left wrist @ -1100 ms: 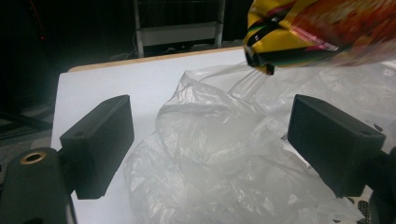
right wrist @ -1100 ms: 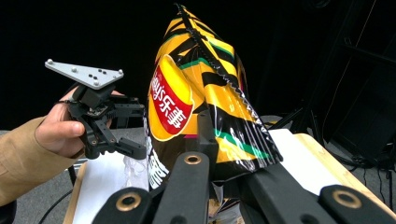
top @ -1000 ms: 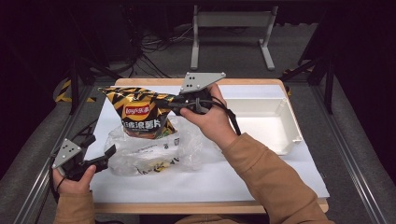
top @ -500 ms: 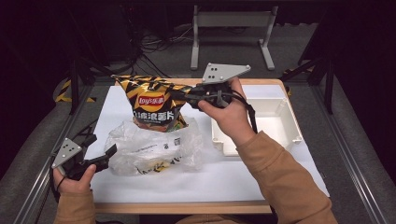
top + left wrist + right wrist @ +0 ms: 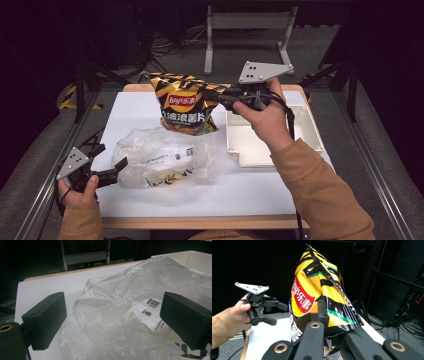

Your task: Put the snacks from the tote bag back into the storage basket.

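Chip bag (image 5: 186, 107) is out of the clear plastic bag (image 5: 160, 162) and up in the air — that's the main chunk done as far as I can judge. It hangs above the far part of the white table (image 5: 250, 192), between the plastic bag and the white tray (image 5: 235, 145), its bottom corner close over both. My guess is what's left is carrying it over to the tray and setting it down; the tray looks bare where I can see into it.

Right gripper (image 5: 222, 97) has its jaws pressed together on the crimped top seam of the chip bag, so the bag dangles upright from that pinch. My right hand holds it level, forearm reaching in from the near right and angled toward the far middle, the grey plate on top.

Left gripper (image 5: 117, 169) sits low at the near left edge of the table, pointing at the plastic bag. Its jaws have just been opening and now stand spread — plastic crumpled in front of and between them, pads not pressing it. Yellow packaging shows through the film, so something else may be in there.
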`<state>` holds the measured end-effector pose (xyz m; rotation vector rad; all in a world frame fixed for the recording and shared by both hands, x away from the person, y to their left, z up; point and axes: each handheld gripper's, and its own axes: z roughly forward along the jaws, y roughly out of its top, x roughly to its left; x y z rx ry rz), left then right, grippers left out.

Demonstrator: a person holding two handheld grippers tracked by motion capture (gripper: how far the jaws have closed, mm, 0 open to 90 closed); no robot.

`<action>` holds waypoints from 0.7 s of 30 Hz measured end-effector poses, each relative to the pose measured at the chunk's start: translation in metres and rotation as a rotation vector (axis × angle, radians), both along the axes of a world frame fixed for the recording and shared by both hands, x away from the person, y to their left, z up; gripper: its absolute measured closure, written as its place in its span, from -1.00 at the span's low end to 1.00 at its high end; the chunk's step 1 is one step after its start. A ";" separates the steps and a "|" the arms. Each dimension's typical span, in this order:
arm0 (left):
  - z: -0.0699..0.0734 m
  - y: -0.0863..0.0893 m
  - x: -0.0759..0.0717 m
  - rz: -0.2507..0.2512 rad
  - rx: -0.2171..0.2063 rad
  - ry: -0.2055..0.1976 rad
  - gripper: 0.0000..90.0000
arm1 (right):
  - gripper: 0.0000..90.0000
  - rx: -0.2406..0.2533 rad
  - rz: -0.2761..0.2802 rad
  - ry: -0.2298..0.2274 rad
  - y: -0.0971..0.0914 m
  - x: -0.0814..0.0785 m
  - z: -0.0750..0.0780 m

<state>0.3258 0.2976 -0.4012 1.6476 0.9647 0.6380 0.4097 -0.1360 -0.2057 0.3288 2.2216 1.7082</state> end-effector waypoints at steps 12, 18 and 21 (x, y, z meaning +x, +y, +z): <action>0.001 -0.001 0.003 -0.011 0.010 -0.007 -0.95 | 1.00 -0.026 -0.053 -0.007 -0.035 -0.003 0.006; 0.000 -0.002 0.005 -0.021 0.007 -0.003 -0.98 | 1.00 -0.035 -0.077 -0.001 -0.052 -0.004 0.007; 0.000 -0.002 0.006 -0.022 0.003 -0.002 -0.98 | 1.00 -0.041 -0.089 0.001 -0.062 -0.004 0.009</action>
